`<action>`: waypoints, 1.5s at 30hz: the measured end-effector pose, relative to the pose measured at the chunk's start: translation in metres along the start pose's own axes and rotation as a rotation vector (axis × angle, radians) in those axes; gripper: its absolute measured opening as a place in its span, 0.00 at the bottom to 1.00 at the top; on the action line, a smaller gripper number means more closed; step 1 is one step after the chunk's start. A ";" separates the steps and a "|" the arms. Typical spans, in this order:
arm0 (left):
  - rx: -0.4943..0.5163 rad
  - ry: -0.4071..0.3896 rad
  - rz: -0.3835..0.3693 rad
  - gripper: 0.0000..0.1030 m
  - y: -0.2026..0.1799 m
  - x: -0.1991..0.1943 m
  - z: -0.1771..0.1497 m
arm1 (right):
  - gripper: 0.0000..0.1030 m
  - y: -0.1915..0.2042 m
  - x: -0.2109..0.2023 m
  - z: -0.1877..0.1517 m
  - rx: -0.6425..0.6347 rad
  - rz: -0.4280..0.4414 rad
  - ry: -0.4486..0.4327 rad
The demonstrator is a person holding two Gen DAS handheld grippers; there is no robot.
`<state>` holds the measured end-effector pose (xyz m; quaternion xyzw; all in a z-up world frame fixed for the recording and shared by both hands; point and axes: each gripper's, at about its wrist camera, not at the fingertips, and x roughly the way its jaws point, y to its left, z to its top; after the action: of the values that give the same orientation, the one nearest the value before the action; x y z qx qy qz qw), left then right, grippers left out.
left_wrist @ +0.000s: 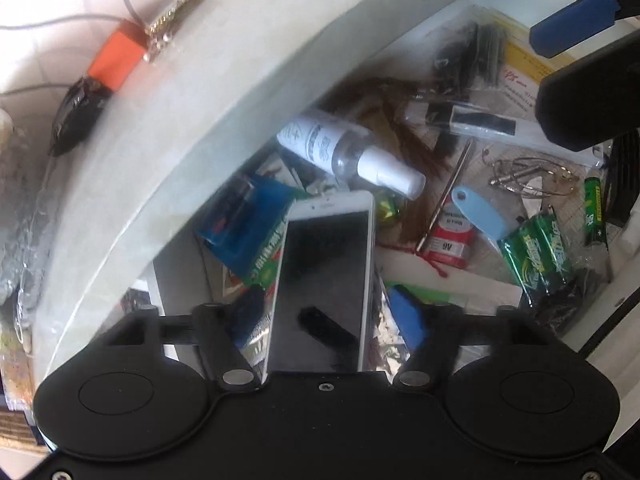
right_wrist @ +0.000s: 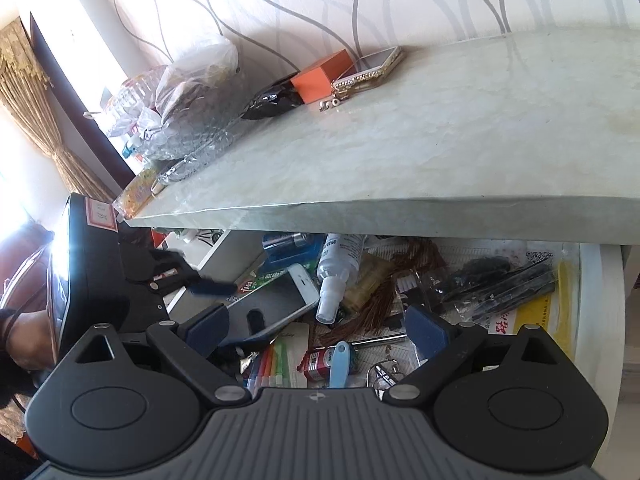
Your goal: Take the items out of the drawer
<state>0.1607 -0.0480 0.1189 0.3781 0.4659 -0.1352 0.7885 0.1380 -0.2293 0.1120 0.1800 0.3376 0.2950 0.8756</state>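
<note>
The drawer (right_wrist: 600, 300) stands pulled out under a pale marble top, crammed with small items. A white phone (left_wrist: 326, 280) with a dark screen lies tilted on the clutter, also seen from the right wrist (right_wrist: 276, 300). My left gripper (left_wrist: 328, 316) straddles its lower end, open, with thin gaps between its pads and the phone's edges; one finger (right_wrist: 212, 287) of it shows in the right wrist view. My right gripper (right_wrist: 318, 326) hovers open over the drawer's middle with nothing in it, and reaches in at upper right (left_wrist: 560, 72).
A spray bottle (left_wrist: 344, 152), a 9V battery (left_wrist: 452, 240), a light-blue tag (left_wrist: 476, 212), green batteries (left_wrist: 536, 256), wire rings (left_wrist: 528, 176) and bagged pens (right_wrist: 504, 280) fill the drawer. The marble top (right_wrist: 440, 140) overhangs it, holding an orange box (right_wrist: 320, 76), a cased phone (right_wrist: 376, 64) and plastic bags (right_wrist: 180, 100).
</note>
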 end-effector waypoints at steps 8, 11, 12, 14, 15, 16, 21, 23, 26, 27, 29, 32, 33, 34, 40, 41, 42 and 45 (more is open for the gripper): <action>-0.020 -0.028 -0.185 0.81 0.024 0.010 -0.006 | 0.95 0.000 -0.002 0.000 -0.004 0.007 -0.007; -0.103 0.019 -0.341 0.82 0.051 0.025 -0.007 | 0.95 0.000 -0.002 0.000 -0.004 0.003 -0.008; -0.134 0.032 -0.383 0.83 0.058 0.029 -0.007 | 0.95 0.000 -0.002 0.000 -0.003 0.001 -0.008; -0.142 0.030 -0.423 0.84 0.066 0.031 -0.008 | 0.95 0.000 -0.002 0.000 -0.002 -0.003 -0.010; -0.130 0.025 -0.433 0.84 0.068 0.032 -0.010 | 0.95 0.000 -0.002 0.000 -0.001 -0.004 -0.010; -0.115 0.016 -0.438 0.84 0.069 0.031 -0.012 | 0.95 0.000 -0.002 0.000 0.000 -0.006 -0.010; -0.081 -0.002 -0.440 0.81 0.065 0.030 -0.015 | 0.95 0.000 0.000 0.000 0.001 -0.010 -0.007; -0.083 -0.005 -0.433 0.76 0.064 0.028 -0.015 | 0.95 0.000 -0.001 0.000 0.002 -0.011 -0.009; -0.126 0.009 -0.432 0.65 0.067 0.024 -0.015 | 0.95 0.000 -0.002 0.000 0.005 -0.013 -0.014; -0.147 0.015 -0.436 0.63 0.069 0.023 -0.015 | 0.95 -0.001 -0.002 0.000 0.006 -0.013 -0.016; -0.191 0.018 -0.446 0.63 0.072 0.023 -0.016 | 0.95 -0.001 -0.002 -0.001 0.006 -0.013 -0.021; -0.253 0.015 -0.460 0.63 0.076 0.021 -0.019 | 0.95 -0.002 -0.003 -0.001 0.006 -0.012 -0.024; -0.280 0.015 -0.470 0.63 0.078 0.021 -0.019 | 0.95 -0.002 -0.003 -0.001 0.006 -0.013 -0.024; -0.306 0.016 -0.483 0.63 0.080 0.022 -0.020 | 0.95 -0.002 -0.003 -0.001 0.005 -0.013 -0.025; -0.319 0.008 -0.464 0.63 0.068 0.018 -0.022 | 0.95 -0.001 -0.003 0.000 0.007 -0.013 -0.025; -0.319 0.008 -0.460 0.63 0.067 0.016 -0.022 | 0.95 -0.001 -0.003 0.000 0.006 -0.013 -0.024; -0.323 0.008 -0.456 0.63 0.067 0.015 -0.022 | 0.95 -0.001 -0.003 0.000 0.006 -0.013 -0.023; -0.313 -0.001 -0.428 0.63 0.067 0.011 -0.023 | 0.95 -0.001 -0.002 0.000 0.006 -0.012 -0.019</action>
<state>0.1898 0.0151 0.1351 0.1443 0.5500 -0.2254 0.7911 0.1371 -0.2318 0.1126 0.1836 0.3313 0.2868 0.8799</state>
